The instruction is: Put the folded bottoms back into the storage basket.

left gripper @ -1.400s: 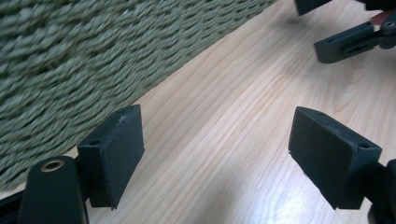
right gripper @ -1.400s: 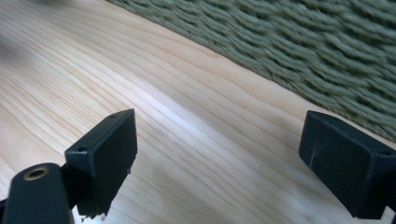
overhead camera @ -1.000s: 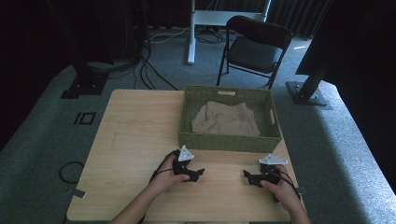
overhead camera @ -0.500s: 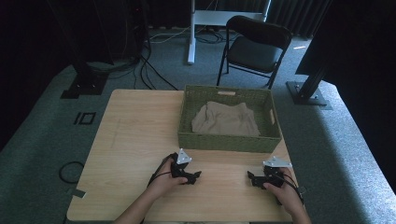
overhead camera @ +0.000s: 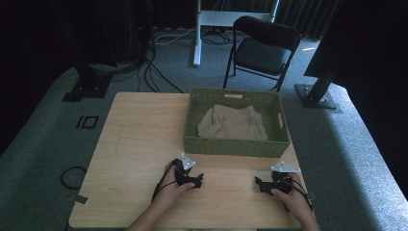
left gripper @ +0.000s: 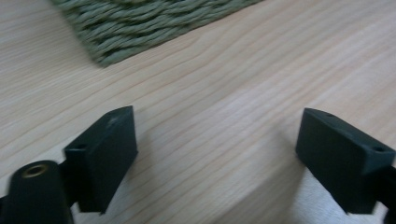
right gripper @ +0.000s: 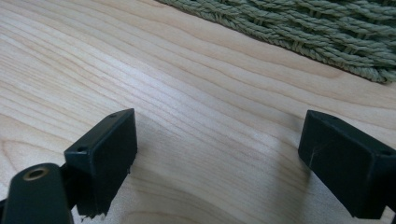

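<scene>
Both claws low on the table (overhead camera: 139,139) rn, near my edge. Left gripper (overhead camera: 196,181) sits just in front of the basket (overhead camera: 235,146), jaws pointing toward the right side. Its jaws have just been opening; in the left gripper view (left gripper: 215,154) they stand wide apart w/ nothing between them but bare wood. Pads aren't pressing on anything. I see a basket corner (left gripper: 140,28) top left in that view, near but apart from the jaws.

Right gripper (overhead camera: 260,184) is at the table's right front, jaws pointing toward the left one. In the right gripper view (right gripper: 217,156) jaws are also spread wide, empty gap, wood grain under them. Basket weave (right gripper: 299,28) runs across the top right there, not touching.

The two grippers face each other across a stretch of bare tabletop, well apart. Each hand is wrapped round its gripper body, cables trailing back toward me.

Basket is at the far right half of the table, long side facing me. A beige cloth (overhead camera: 233,124) lies crumpled inside it, covering most of the floor, not touched by either claw. Can't tell if the jaw tips rest on the wood or hover just over it.
</scene>
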### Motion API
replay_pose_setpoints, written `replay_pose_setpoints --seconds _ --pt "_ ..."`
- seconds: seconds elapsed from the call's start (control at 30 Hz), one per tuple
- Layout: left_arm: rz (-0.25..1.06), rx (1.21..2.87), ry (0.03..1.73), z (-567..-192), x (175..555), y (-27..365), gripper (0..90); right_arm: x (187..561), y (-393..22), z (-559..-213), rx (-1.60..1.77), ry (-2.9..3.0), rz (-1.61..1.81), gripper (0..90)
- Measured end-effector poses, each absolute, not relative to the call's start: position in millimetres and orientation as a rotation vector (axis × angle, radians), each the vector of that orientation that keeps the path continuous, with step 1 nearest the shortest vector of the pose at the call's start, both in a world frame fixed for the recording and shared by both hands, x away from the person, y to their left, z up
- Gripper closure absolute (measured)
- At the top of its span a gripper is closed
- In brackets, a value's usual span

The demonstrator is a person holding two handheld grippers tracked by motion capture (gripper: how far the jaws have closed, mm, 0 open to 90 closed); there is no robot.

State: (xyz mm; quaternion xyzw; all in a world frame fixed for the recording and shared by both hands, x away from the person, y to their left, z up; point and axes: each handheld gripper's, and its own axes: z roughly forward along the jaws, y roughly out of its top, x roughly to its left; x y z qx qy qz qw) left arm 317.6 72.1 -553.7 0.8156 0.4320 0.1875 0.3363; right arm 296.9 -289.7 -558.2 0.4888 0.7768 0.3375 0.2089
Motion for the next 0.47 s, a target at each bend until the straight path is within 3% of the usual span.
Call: replay_pose_setpoints --seconds 0.4,0.47 --pt "0.502 2.12 1.159 -554.0 317.1 69.3 10.6 296.9 -289.8 -558.2 1.36 2.161 0.94 11.2" --pt "0.487 2.14 1.163 -555.0 317.3 66.8 0.5 297.0 -289.8 -558.2 1.361 2.161 0.94 11.2"
